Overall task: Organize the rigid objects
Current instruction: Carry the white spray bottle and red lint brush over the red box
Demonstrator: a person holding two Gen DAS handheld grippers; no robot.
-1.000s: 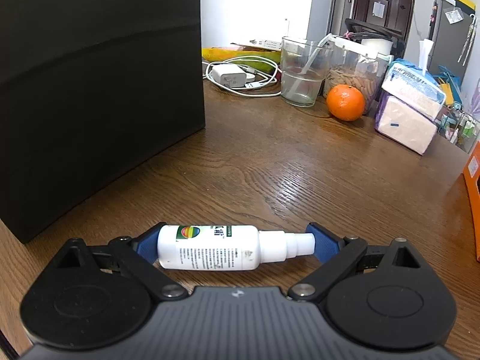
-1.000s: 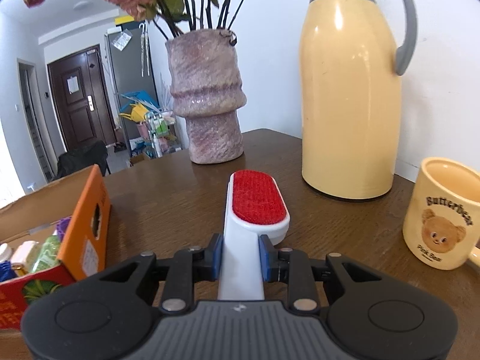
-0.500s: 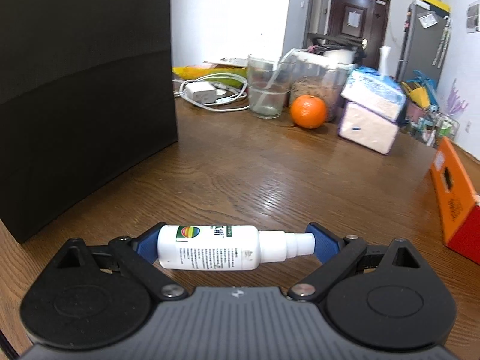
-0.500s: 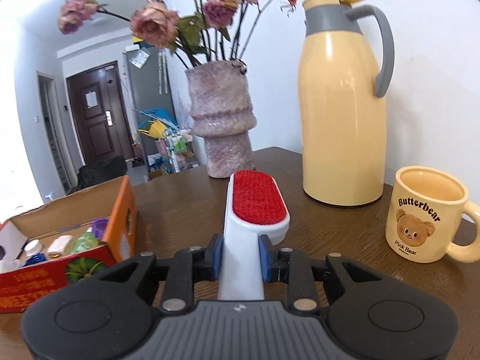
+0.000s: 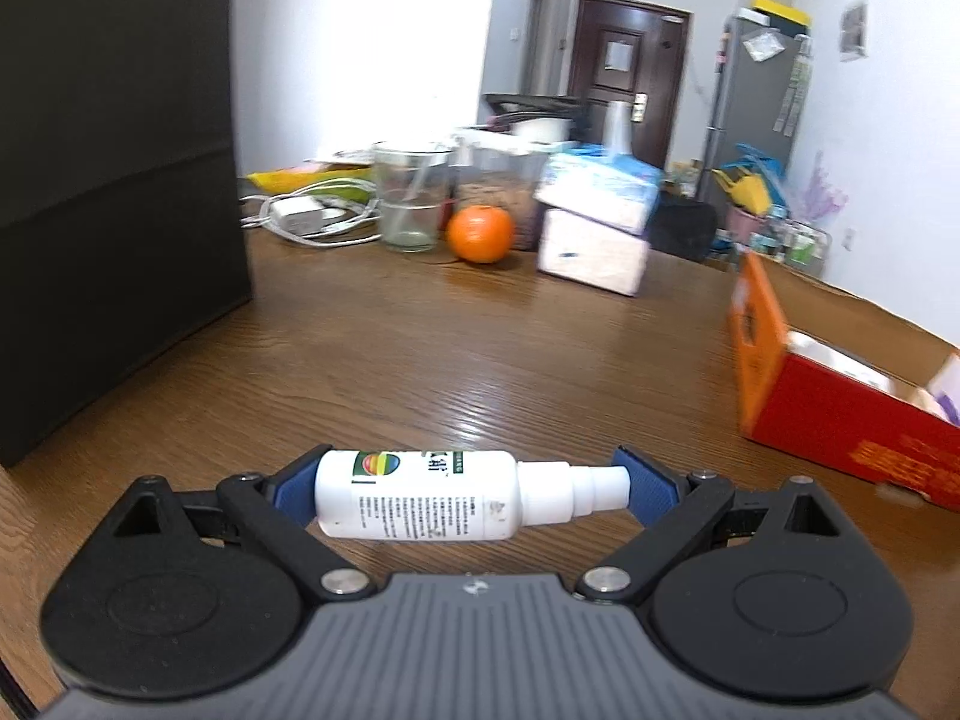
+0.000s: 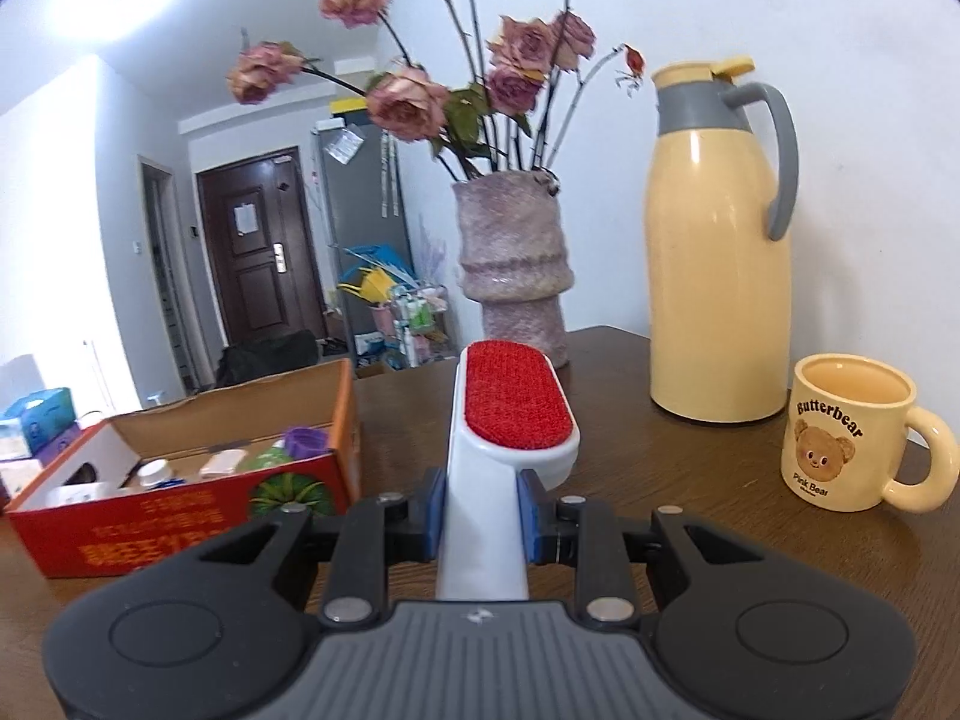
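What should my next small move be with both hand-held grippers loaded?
Probably carry the left hand-held gripper rightward toward the open cardboard box. It clamps the white spray bottle end to end, and the box lies ahead on its right, already holding small items. The right hand-held gripper, gripping the lint brush, can follow.

Both cameras sit low over the wooden table (image 5: 420, 348), each looking forward along its own gripper's fingers. The left one faces the far clutter and door; the right one faces the vase (image 6: 513, 276) and wall. Both catch the orange cardboard box (image 5: 774, 372) (image 6: 198, 480).
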